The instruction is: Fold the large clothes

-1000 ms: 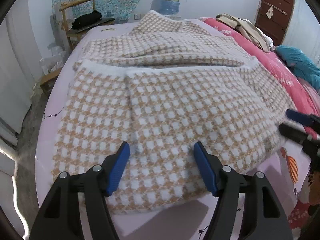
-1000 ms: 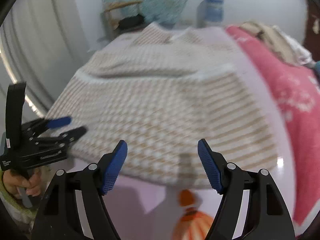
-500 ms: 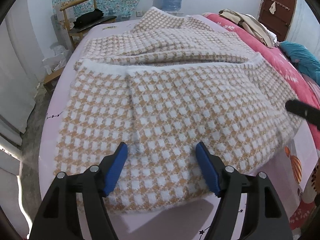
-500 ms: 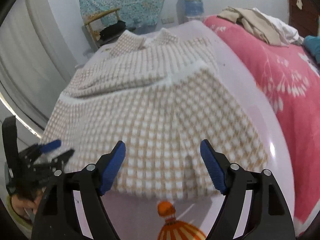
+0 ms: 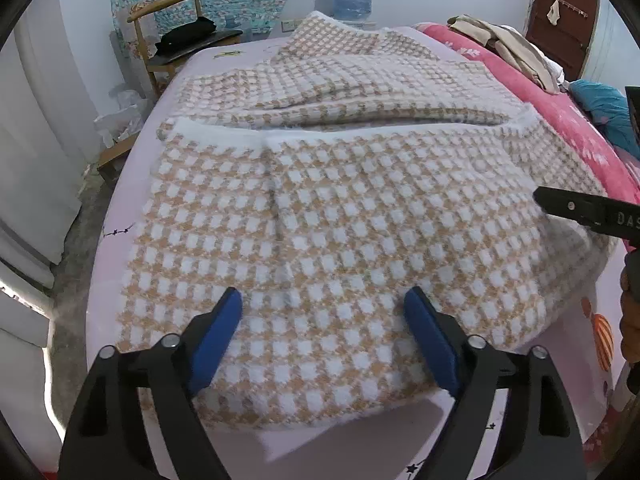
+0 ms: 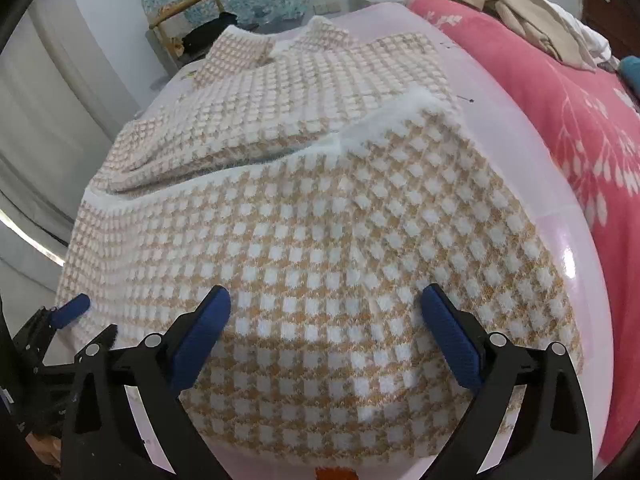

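left gripper (image 5: 323, 316) and right gripper (image 6: 326, 314) hover over the near fold of the checked garment (image 5: 340, 216), jaws opening wide, gripping nothing. the garment lies folded across the lilac bed (image 5: 120, 216); beyond stands a chair (image 5: 176, 24).

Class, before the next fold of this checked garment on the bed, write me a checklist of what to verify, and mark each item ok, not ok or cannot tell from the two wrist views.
1. Left gripper free of cloth: ok, jaws opening, nothing pinched.
2. Right gripper free of cloth: ok, jaws opening above the fabric.
3. First fold done: ok, the checked garment has its lower half laid up over itself, white hem across the middle.
4. Folded layer flat: not ok, ripples near the right gripper.
5. Garment fully on the bed sheet: ok.
6. Sleeves tucked: cannot tell.
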`<control>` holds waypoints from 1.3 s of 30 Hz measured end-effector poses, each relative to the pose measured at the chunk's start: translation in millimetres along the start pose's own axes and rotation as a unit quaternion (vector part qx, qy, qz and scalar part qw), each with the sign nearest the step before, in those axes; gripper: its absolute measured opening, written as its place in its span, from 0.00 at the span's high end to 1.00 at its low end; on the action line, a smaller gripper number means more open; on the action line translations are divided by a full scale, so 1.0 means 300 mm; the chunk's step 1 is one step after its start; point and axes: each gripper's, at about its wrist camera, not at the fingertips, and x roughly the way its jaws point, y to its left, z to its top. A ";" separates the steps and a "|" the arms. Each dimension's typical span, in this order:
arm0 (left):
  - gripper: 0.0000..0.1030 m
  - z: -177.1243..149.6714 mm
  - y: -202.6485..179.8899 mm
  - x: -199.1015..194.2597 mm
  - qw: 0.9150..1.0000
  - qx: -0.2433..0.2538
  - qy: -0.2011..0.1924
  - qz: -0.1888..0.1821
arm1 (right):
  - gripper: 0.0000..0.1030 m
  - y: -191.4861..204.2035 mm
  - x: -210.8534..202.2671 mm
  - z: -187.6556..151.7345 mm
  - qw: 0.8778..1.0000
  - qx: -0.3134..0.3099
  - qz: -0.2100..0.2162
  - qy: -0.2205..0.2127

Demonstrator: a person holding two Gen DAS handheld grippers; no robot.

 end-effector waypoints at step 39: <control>0.06 0.267 0.163 -0.203 0.991 -0.016 -0.129 -0.002 | 0.08 -0.105 -0.068 0.150 0.997 0.000 0.045 0.067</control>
